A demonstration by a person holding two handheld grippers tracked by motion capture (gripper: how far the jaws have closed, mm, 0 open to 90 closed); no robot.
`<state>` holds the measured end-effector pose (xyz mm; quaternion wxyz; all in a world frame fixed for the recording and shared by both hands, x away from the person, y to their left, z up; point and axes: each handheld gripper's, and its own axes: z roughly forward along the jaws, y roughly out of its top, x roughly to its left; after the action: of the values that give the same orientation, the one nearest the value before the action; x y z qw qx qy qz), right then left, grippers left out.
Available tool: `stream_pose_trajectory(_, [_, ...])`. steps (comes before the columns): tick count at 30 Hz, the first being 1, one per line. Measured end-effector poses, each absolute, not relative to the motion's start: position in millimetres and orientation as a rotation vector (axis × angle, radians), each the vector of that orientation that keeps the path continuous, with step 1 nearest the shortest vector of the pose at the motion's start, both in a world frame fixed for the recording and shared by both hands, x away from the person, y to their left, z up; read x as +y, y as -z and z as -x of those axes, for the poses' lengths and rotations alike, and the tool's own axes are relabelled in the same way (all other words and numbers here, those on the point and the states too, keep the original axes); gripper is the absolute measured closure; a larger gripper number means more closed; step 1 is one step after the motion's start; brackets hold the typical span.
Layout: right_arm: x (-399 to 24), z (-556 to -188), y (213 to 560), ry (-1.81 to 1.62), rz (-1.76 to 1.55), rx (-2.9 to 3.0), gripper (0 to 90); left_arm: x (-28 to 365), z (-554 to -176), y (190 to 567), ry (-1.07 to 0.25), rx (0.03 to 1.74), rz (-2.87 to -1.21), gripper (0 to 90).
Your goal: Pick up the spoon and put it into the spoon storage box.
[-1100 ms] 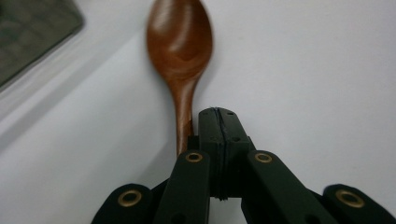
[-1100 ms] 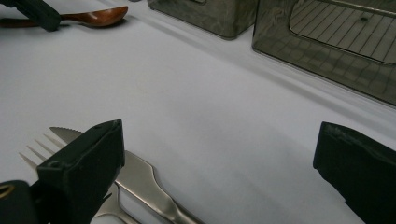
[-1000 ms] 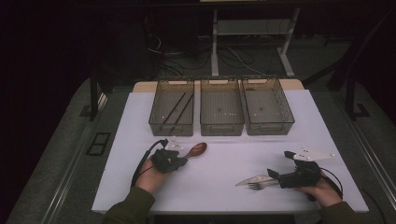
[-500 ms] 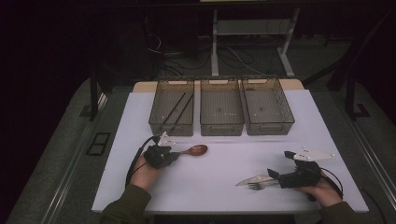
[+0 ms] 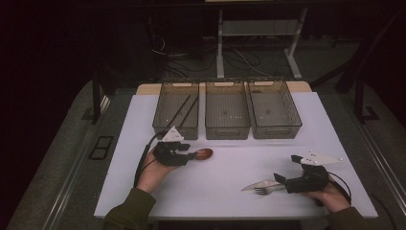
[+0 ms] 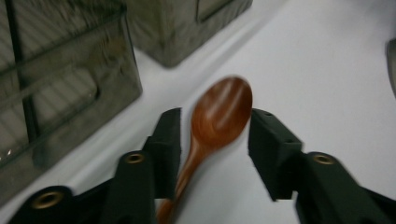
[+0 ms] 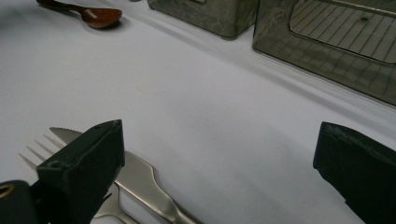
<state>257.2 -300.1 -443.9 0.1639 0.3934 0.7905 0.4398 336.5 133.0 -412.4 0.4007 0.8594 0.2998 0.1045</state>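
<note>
The white table point(image 5: 230, 191) is carrying three grey bins point(image 5: 227, 110) standing in a row at 12 o'clock. A wooden spoon point(image 5: 203, 154) is lying toward 9 o'clock, and a knife point(image 5: 258, 184) and a fork point(image 5: 265, 190) are lying together toward 4 o'clock.

The left gripper point(image 5: 189, 155) has shifted a little toward four o'clock on the table since the earliest high view, away from the leftmost bin. The wooden spoon point(image 5: 203, 154) has gone with it: its bowl, which lay closer to the bins, now lies slightly farther out toward three o'clock on the white surface. The left gripper's jaws have just been opening. In the left gripper view the spoon point(image 6: 219, 119) sits between the parted jaws, its handle close against the left one and a clear gap beside the right one.
</note>
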Motion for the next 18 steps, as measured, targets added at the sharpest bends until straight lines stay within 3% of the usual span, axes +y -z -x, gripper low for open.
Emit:
stream_pose_trajectory(7, [-300.4, -257.6, 443.8, -1.257, -1.124, 2.253, 1.6, 119.3, -357.6, 408.9, -0.210, 0.737, -2.146, 42.8])
stream_pose_trajectory(18, [-300.4, -257.4, 443.8, -1.257, -1.127, 2.253, 1.5, 99.2, -371.3, 427.6, -0.146, 0.754, -2.170, 40.4])
